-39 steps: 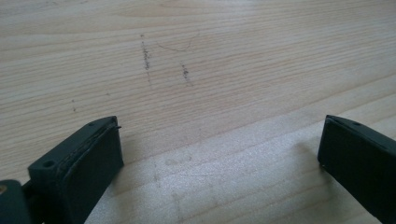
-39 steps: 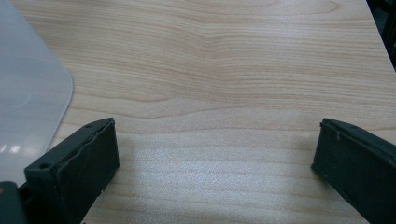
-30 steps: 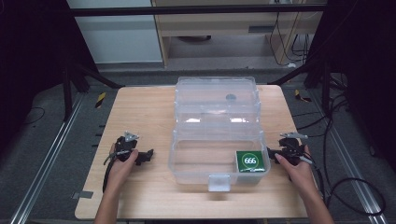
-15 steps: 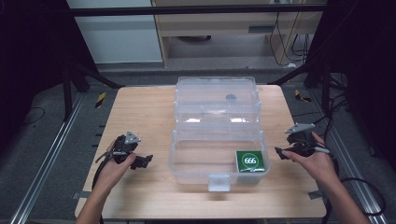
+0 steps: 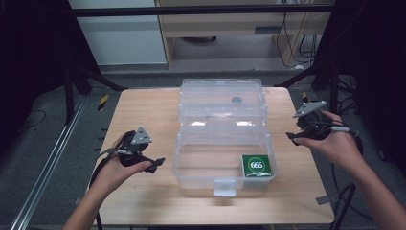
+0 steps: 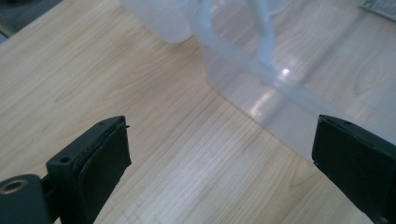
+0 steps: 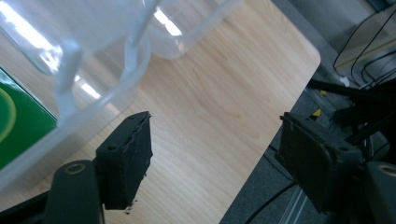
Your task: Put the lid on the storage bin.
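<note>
Clear plastic forms the storage box (image 5: 222, 139) that stands at the middle of the table (image 5: 143, 115), its lid swung open toward the far edge. The walls are transparent, so the wood grain shows through them, and a small latch tab projects from the near wall. The lower compartment holds one green box (image 5: 257, 166) marked 666, lying flat in the near right corner. In the right gripper view the green box (image 7: 21, 126) shows through the box wall (image 7: 93, 70).

I hold my left gripper (image 5: 155, 164) above the table to the left of the storage box, apart from it. Its jaws stand wide apart with nothing between them; the left gripper view shows bare wood and the box wall (image 6: 261, 98) ahead.

My right gripper (image 5: 293, 137) hangs at the right side of the storage box, apart from it. Its jaws have just been closing, yet a clear gap remains and nothing lies between them.

Light wood covers the table top. Around it lie grey floor, dark frame rails, cables and a pale cabinet (image 5: 119, 33) beyond the far edge.
</note>
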A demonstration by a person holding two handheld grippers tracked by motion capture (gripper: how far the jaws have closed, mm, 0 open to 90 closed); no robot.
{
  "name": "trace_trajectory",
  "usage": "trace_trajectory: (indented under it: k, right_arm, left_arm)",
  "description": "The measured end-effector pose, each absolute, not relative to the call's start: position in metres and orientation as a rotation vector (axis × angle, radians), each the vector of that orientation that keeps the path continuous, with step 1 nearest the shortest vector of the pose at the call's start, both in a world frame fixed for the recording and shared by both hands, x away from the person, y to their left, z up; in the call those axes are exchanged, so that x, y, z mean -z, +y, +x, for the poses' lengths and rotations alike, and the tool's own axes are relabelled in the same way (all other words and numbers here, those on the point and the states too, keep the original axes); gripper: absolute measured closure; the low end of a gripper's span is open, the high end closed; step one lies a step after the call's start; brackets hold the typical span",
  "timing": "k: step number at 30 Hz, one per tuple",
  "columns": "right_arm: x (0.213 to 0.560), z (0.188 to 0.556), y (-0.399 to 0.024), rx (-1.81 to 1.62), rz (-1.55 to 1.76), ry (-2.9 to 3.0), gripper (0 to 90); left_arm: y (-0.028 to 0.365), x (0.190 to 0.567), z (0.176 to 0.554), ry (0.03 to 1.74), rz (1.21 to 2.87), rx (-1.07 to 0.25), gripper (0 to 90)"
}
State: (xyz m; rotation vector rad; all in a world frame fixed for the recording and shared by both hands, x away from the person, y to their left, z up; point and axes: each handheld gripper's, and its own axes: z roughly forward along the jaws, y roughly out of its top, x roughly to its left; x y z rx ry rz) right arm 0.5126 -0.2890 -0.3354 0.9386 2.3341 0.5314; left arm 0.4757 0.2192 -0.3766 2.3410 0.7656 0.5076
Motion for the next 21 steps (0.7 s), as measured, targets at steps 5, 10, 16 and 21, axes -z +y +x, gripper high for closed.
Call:
trace_trajectory:
  k: [5, 10, 16, 21]
  right_arm:
    - [0.312, 0.515, -0.274, -0.532, 0.857, 2.352, 33.9]
    - [0.297, 0.518, -0.256, -0.530, 0.761, 2.378, 41.0]
    - [0.283, 0.523, -0.238, -0.546, 0.690, 2.395, 46.7]
    - [0.276, 0.525, -0.226, -0.536, 0.626, 2.415, 50.2]
  left_arm:
    - [0.203, 0.361, 0.467, 0.685, 2.353, -0.517, 4.0]
    - [0.192, 0.352, 0.463, 0.631, 2.360, -0.502, 4.1]
    - [0.178, 0.349, 0.460, 0.576, 2.382, -0.489, 4.2]
    - [0.170, 0.346, 0.459, 0.546, 2.387, -0.483, 4.7]
